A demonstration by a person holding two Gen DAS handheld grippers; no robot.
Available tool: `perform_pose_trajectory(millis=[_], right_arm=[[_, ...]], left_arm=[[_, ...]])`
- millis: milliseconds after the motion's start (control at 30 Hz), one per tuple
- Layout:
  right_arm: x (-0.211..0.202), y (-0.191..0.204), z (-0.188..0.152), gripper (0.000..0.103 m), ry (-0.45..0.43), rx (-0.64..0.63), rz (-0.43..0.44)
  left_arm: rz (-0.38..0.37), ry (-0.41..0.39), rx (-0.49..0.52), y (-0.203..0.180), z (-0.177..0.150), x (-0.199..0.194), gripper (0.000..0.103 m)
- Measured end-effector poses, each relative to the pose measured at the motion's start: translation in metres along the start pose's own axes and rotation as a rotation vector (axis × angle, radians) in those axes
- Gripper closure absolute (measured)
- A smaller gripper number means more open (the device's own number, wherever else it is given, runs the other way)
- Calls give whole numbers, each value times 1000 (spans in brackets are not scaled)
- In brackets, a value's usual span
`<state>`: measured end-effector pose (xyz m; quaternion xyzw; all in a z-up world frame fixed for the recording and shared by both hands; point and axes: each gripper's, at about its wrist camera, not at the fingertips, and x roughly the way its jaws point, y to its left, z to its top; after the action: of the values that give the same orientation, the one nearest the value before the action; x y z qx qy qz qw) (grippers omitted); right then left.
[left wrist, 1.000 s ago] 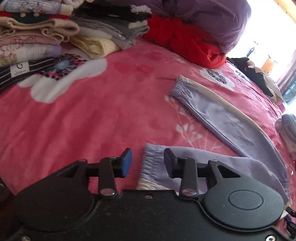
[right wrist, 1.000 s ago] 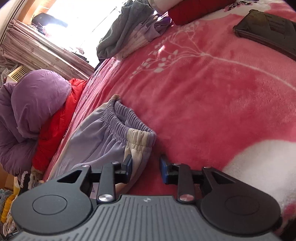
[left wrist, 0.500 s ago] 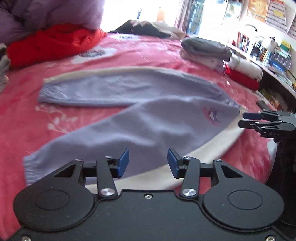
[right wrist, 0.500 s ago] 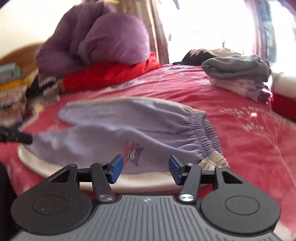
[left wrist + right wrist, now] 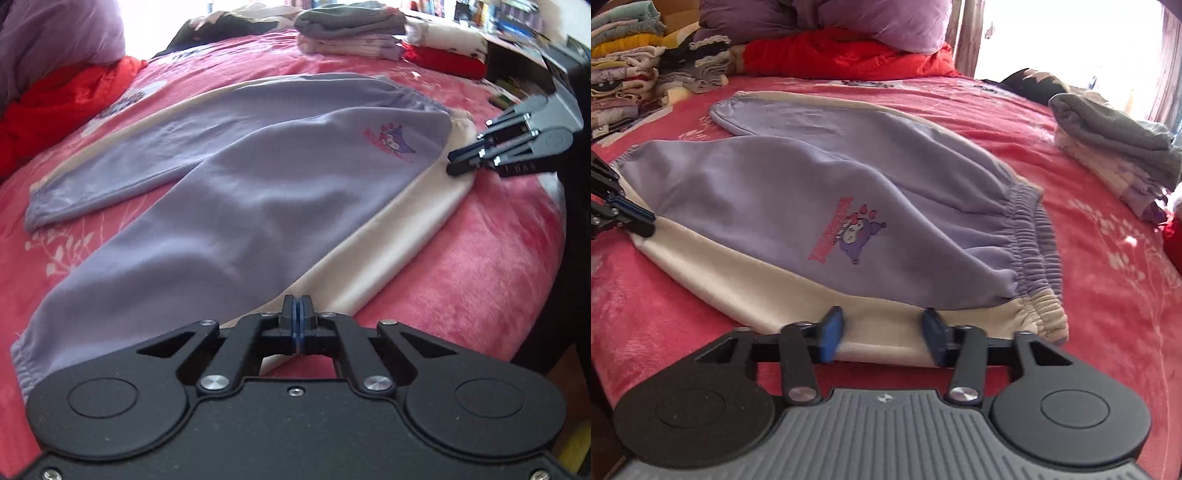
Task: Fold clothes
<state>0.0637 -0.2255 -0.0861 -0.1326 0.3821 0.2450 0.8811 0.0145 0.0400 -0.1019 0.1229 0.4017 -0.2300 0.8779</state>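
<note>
Lilac-and-cream trousers (image 5: 258,206) are spread flat across a pink blanket-covered bed (image 5: 480,266), legs apart. At the left, the left gripper (image 5: 296,306) is seen with its jaws pressed together on the cream side panel near the cuff end. Further right, the right gripper (image 5: 882,332) is held at the cream edge near the waistband, jaws half open and not yet gripping. A grip there seems needed before folding one leg over the other. Folded stacks (image 5: 624,74), a purple pillow (image 5: 871,18) and a bright window (image 5: 1071,37) are visible behind.
</note>
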Motion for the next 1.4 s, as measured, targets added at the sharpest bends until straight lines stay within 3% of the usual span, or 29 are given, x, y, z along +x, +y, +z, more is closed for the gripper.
perform_pose_trajectory(millis=[67,167,233,300,333,367,400,433,467,533,700,733,767,800,833,867,933,1067,1233,1300,1400], right_arm=[[-6,8,-2,98,30,-50,-4],[-15,13,-11,101,45,-66,-9],[-22,14,-12,101,40,-62,-13],[-31,15,-10,101,-11,-62,-12],[-35,16,-7,101,-48,-64,-9],[-38,18,-4,99,-85,-70,-14],[-39,23,0,91,-111,-97,-24],[-38,28,4,90,-120,-128,-21],[-37,32,8,86,-124,-155,-10],[-32,42,16,56,-134,-208,23],[-11,67,32,50,-95,-375,87],[-4,70,34,51,-55,-401,97],[5,72,36,53,-8,-425,108],[11,74,37,68,21,-433,134],[14,75,37,75,32,-432,154],[15,78,37,76,36,-446,157],[11,83,36,94,30,-474,153],[-10,85,28,95,0,-473,153],[-18,87,10,101,23,-502,142],[-19,85,6,100,2,-484,123],[-34,74,7,99,-56,-391,143]], left_arm=[[-48,-13,35,-7,-4,-9,103],[-49,-12,47,-9,-7,-15,103],[-64,-41,53,-8,-5,-21,103],[-31,-89,37,-7,-1,-25,103],[5,-103,26,-5,1,-25,93],[28,-100,14,-2,1,-23,76],[44,-92,2,2,1,-21,67],[58,-86,-2,4,0,-20,58],[65,-76,1,6,0,-19,58],[60,-52,35,9,1,-15,58],[35,46,102,18,2,14,60],[31,50,118,17,3,16,73],[29,55,137,14,5,17,97],[28,59,156,12,6,17,99],[34,60,183,8,7,18,103],[42,55,202,5,7,16,103],[50,40,227,0,6,6,103],[37,1,246,-4,1,-18,103],[38,39,267,-7,-12,-11,103],[29,33,230,-4,-11,-18,103],[37,-19,78,14,-6,-36,101]])
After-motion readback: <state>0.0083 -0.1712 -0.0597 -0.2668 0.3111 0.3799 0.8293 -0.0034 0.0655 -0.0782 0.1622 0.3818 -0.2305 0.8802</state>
